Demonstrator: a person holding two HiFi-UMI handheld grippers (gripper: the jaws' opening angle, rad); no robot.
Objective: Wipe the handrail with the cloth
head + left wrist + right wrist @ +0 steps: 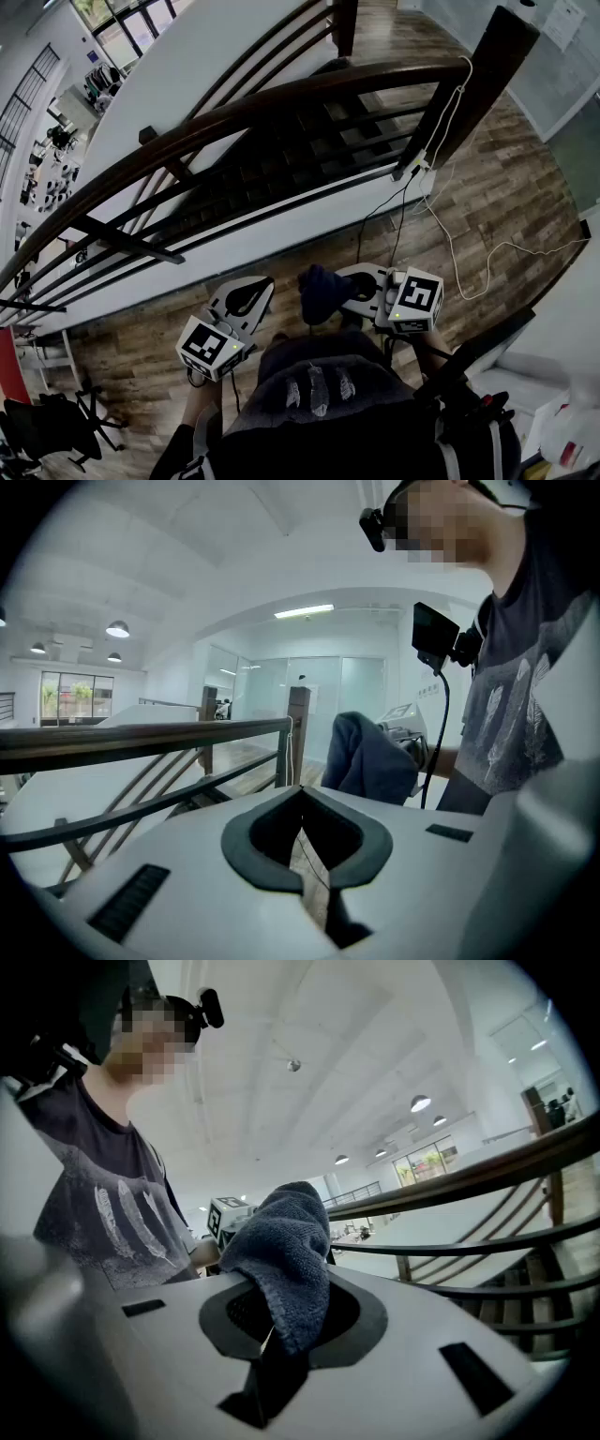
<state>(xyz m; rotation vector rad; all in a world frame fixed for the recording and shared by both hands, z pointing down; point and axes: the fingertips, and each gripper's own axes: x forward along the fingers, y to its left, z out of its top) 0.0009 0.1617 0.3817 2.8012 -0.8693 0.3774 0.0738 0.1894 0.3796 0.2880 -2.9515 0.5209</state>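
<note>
The right hand-held gripper (275,1340) is clamped on the dark blue cloth (281,1241), and the fabric bunches upward out of the closed jaws. The left hand-held gripper (301,808) has its jaws brought together with nothing between them. Both units are held low, close to the person's torso, above the wooden floor (487,202). The dark wooden handrail (281,98) runs across in front, well apart from the cloth, with no contact.

Judged status: the cloth is secured, which completes preparation. Wiping has apparently not started. Remaining: bring the cloth onto the rail's top surface and stroke it along the length.
</note>
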